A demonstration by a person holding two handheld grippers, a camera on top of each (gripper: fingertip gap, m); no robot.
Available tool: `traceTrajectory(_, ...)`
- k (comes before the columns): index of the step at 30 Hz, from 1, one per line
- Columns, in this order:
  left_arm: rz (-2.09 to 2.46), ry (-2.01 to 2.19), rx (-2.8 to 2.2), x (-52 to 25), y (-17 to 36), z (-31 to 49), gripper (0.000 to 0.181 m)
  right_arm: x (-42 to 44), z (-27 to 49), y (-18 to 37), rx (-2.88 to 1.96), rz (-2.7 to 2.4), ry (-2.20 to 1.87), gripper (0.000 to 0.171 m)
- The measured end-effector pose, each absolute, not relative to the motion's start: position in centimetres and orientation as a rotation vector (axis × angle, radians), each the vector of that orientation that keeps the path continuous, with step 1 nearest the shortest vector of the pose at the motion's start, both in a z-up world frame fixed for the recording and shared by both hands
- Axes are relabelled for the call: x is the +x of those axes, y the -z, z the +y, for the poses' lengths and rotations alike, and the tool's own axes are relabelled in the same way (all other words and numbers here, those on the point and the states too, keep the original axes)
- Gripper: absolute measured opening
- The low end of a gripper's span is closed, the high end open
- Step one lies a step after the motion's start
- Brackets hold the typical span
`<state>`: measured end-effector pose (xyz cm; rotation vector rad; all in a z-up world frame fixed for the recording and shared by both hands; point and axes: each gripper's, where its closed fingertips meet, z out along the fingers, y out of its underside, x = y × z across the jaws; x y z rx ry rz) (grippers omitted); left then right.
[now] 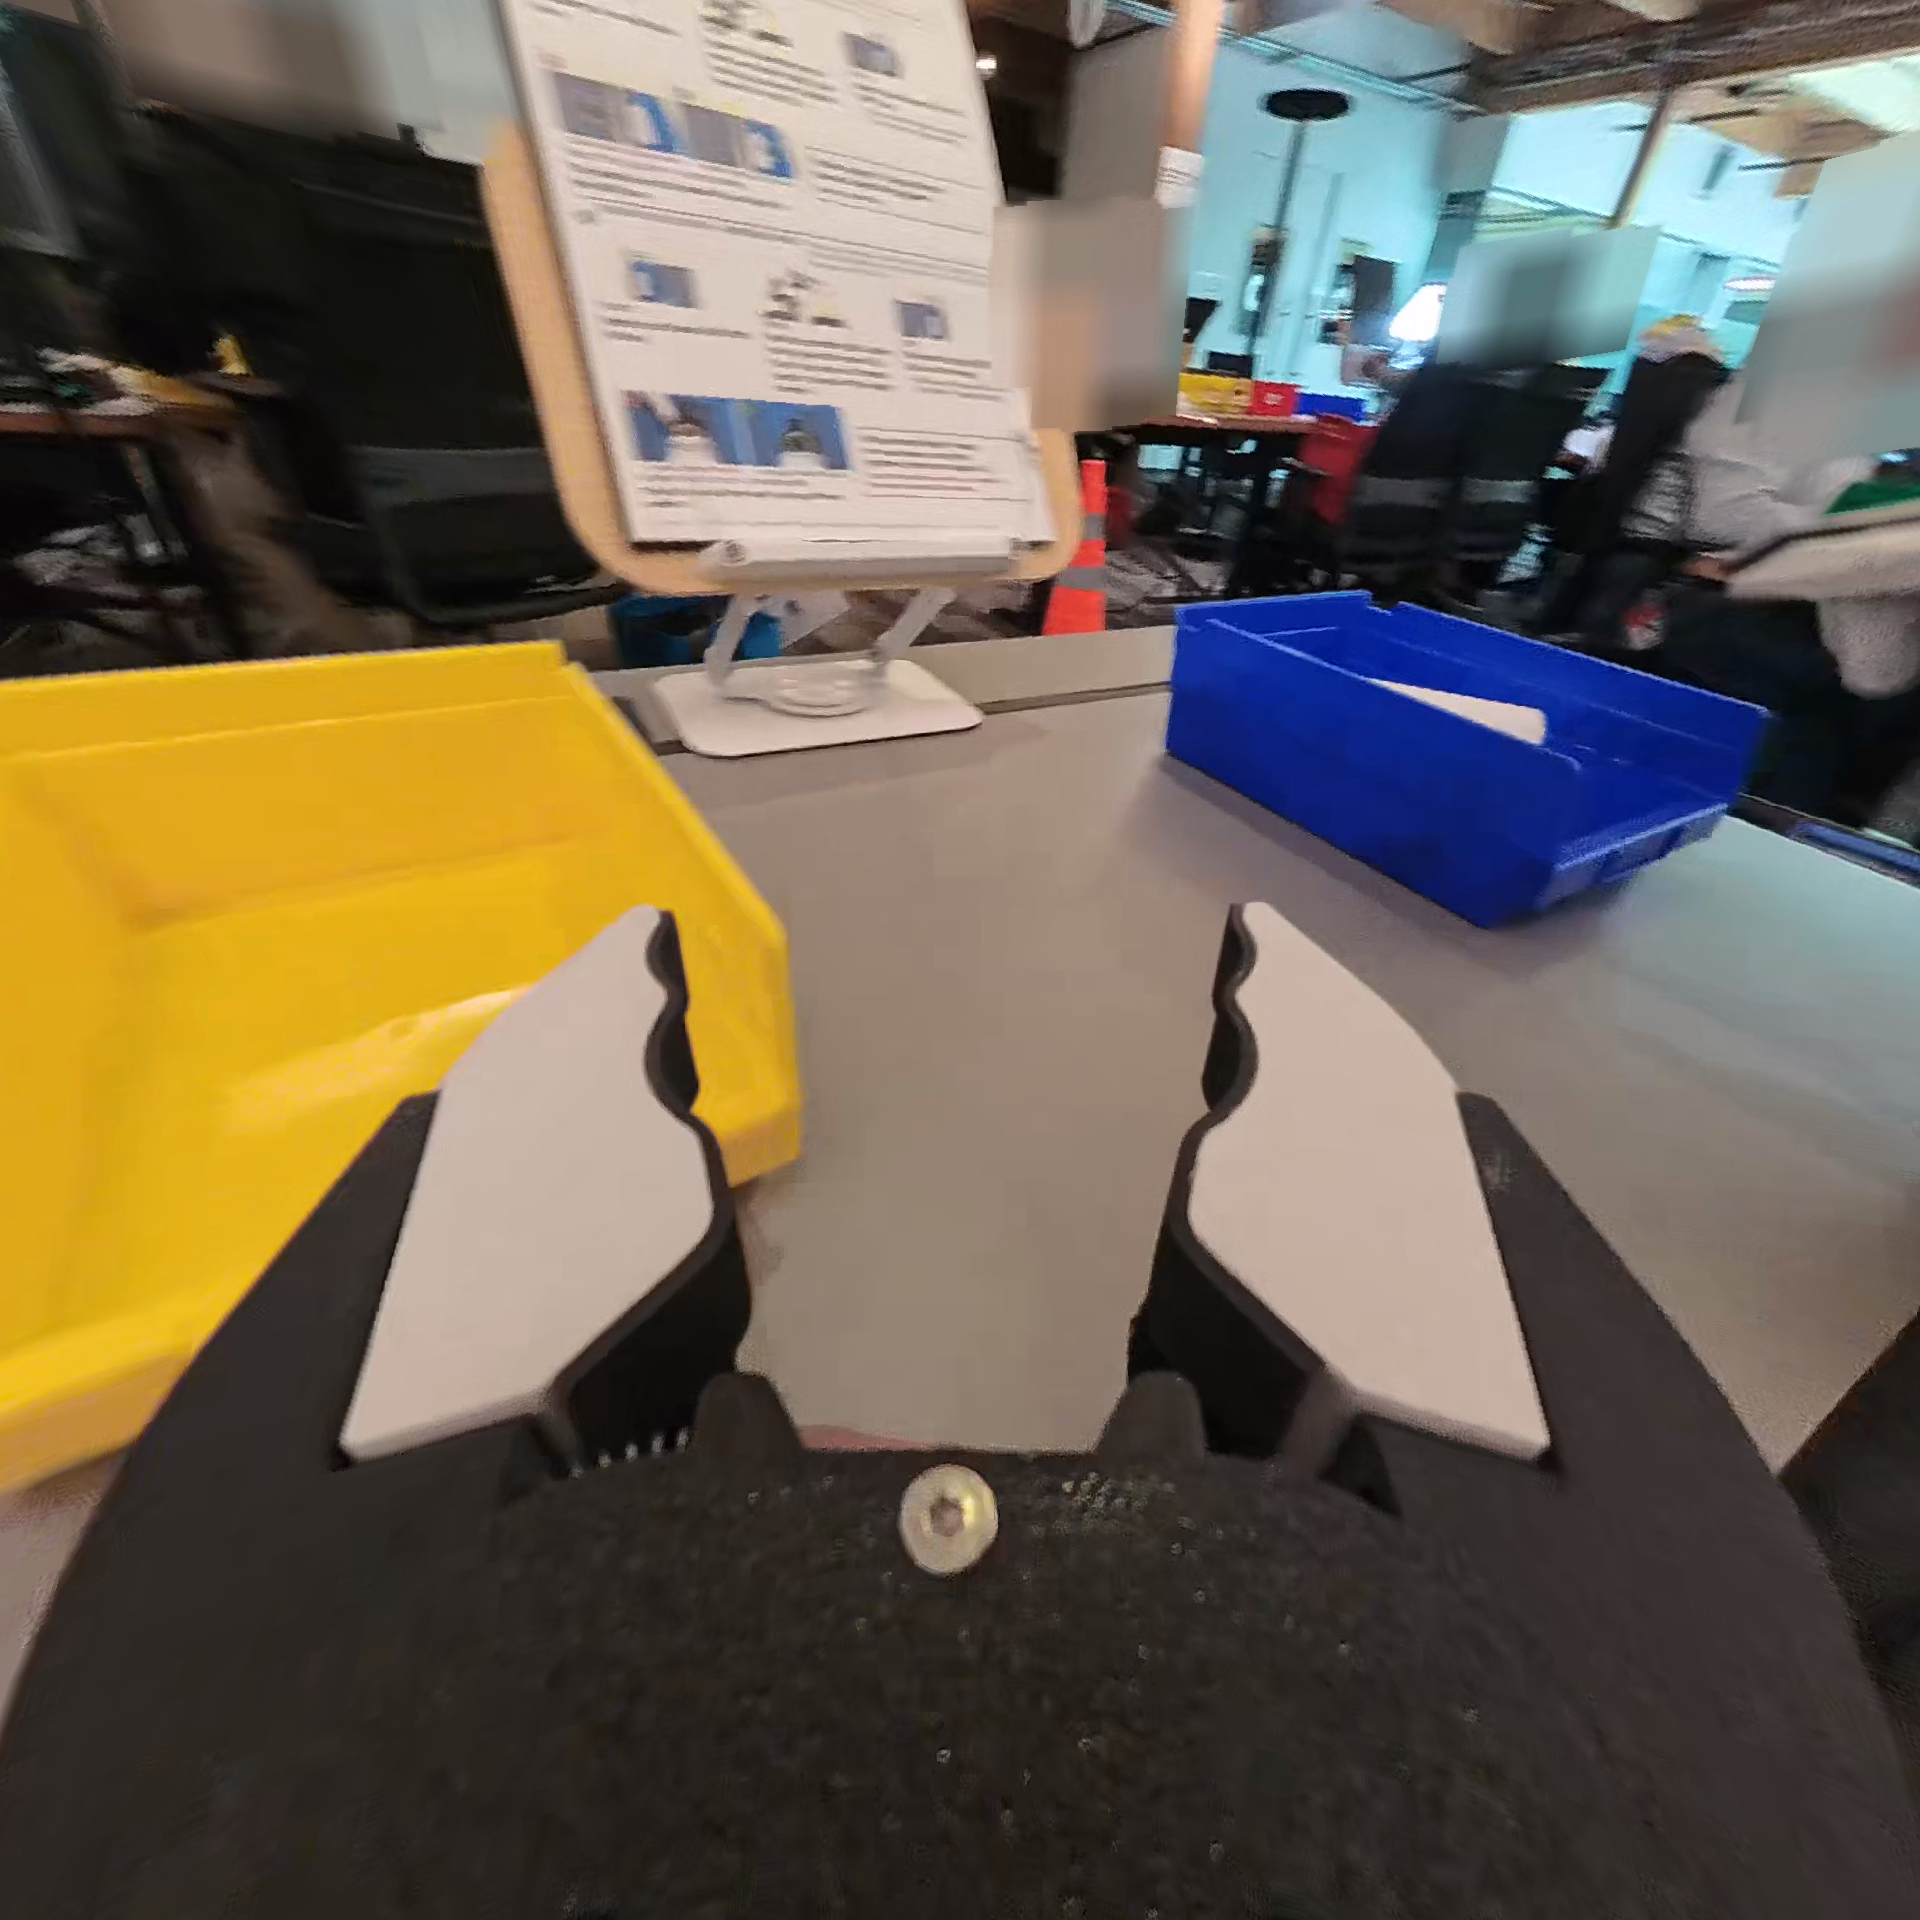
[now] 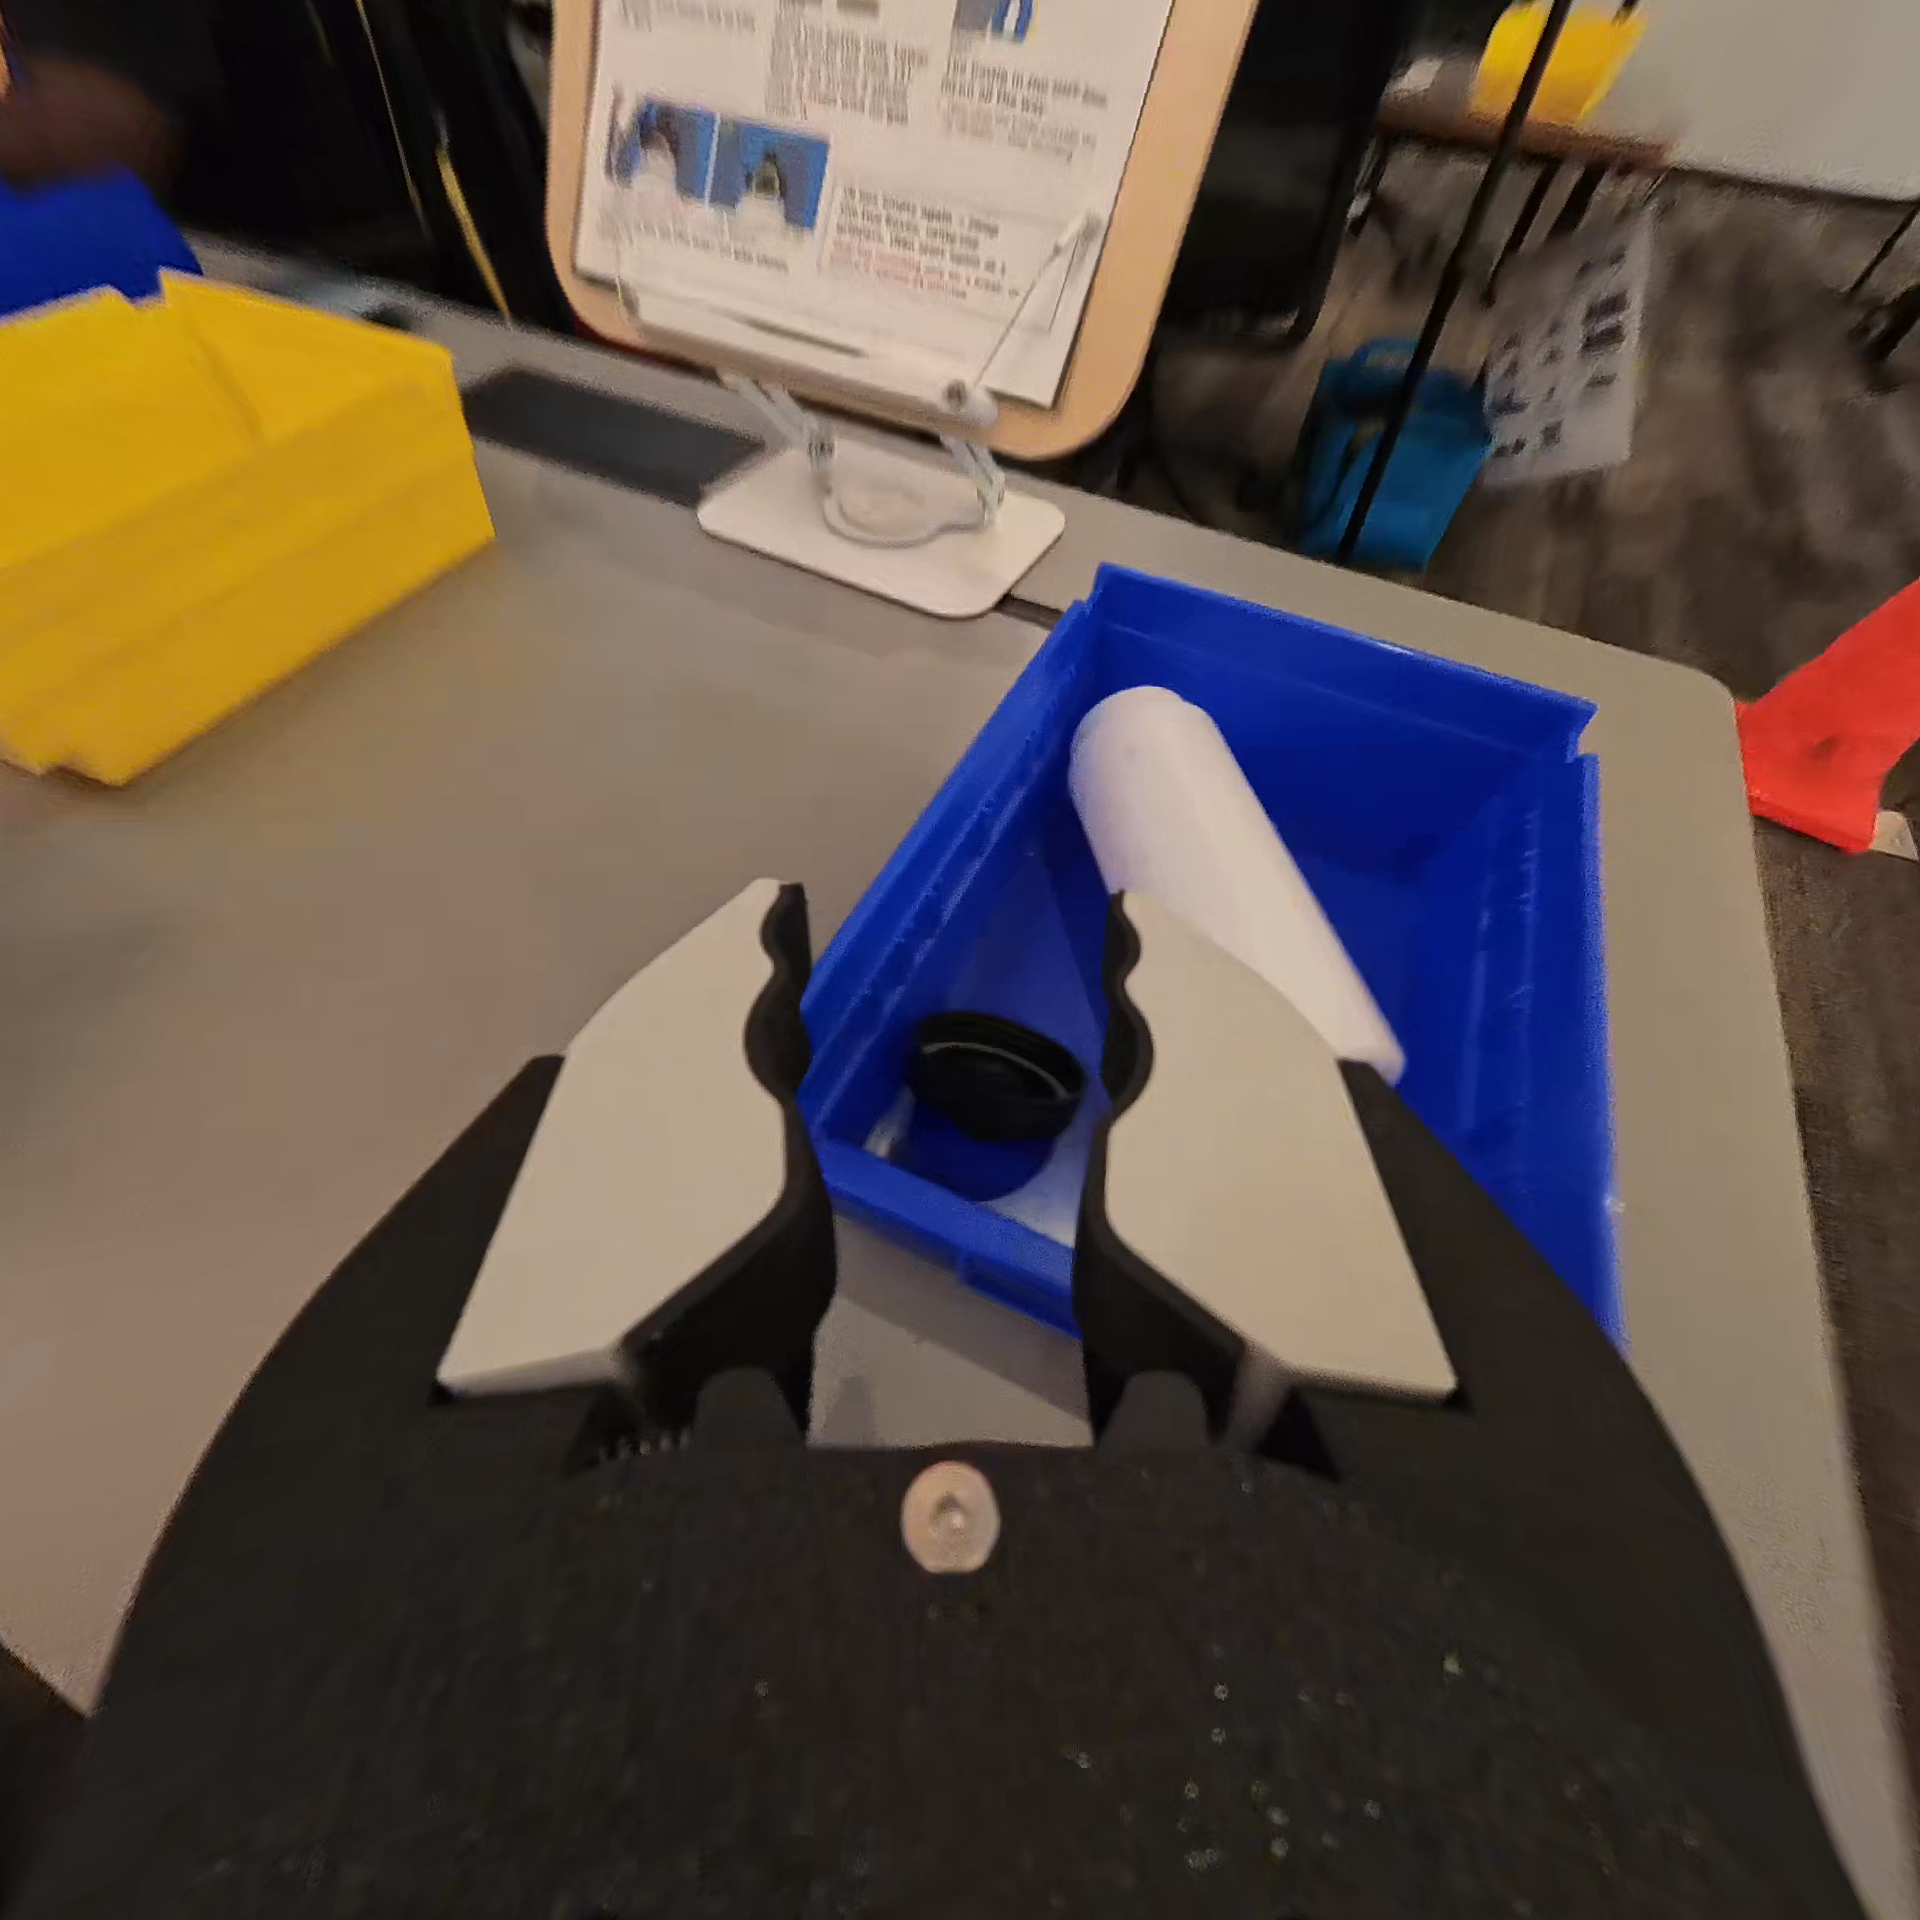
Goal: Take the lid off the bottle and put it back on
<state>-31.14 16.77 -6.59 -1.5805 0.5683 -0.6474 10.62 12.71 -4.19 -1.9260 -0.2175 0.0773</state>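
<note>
A white bottle (image 2: 1205, 862) lies on its side in a blue bin (image 2: 1538, 997), its black lid (image 2: 997, 1070) at the bin's near end. My right gripper (image 2: 951, 904) is open and empty, hovering above the bin's near left corner, over the lid. In the left wrist view the blue bin (image 1: 1455, 769) sits far right with a bit of the white bottle (image 1: 1475, 712) showing over its rim. My left gripper (image 1: 951, 920) is open and empty above the grey table (image 1: 966, 1039), beside the yellow bin (image 1: 312, 935).
A yellow bin (image 2: 208, 520) stands at the left of the table (image 2: 520, 831). A stand holding an instruction sheet (image 2: 883, 208) is at the back, also seen in the left wrist view (image 1: 790, 312). A red object (image 2: 1829, 727) lies off the table's right edge. People are in the background (image 1: 1662, 468).
</note>
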Motion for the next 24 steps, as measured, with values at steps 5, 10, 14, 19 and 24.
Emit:
traceTrajectory(5, 0.469, 0.667, -1.646, -35.2, 8.1, 16.1, 0.079, 9.8, 9.0, 10.3, -1.89, -0.006, -0.112, 0.067)
traceTrajectory(10, 0.429, 0.481, -1.736, -37.6, 10.4, 18.4, 0.074, 12.6, 7.7, 10.5, -1.799, 0.037, 0.035, 0.067)
traceTrajectory(14, 0.4, 0.532, -1.811, -37.4, 11.5, 18.5, 0.079, 13.3, 7.7, 11.0, -1.809, 0.058, 0.028, 0.066)
traceTrajectory(19, 0.397, 0.56, -1.83, -37.1, 11.4, 18.2, 0.073, 13.4, 7.8, 11.4, -1.821, 0.06, 0.035, 0.066)
traceTrajectory(24, 0.394, 0.572, -1.855, -36.9, 11.8, 18.4, 0.076, 13.5, 7.9, 11.6, -1.825, 0.077, 0.001, 0.066)
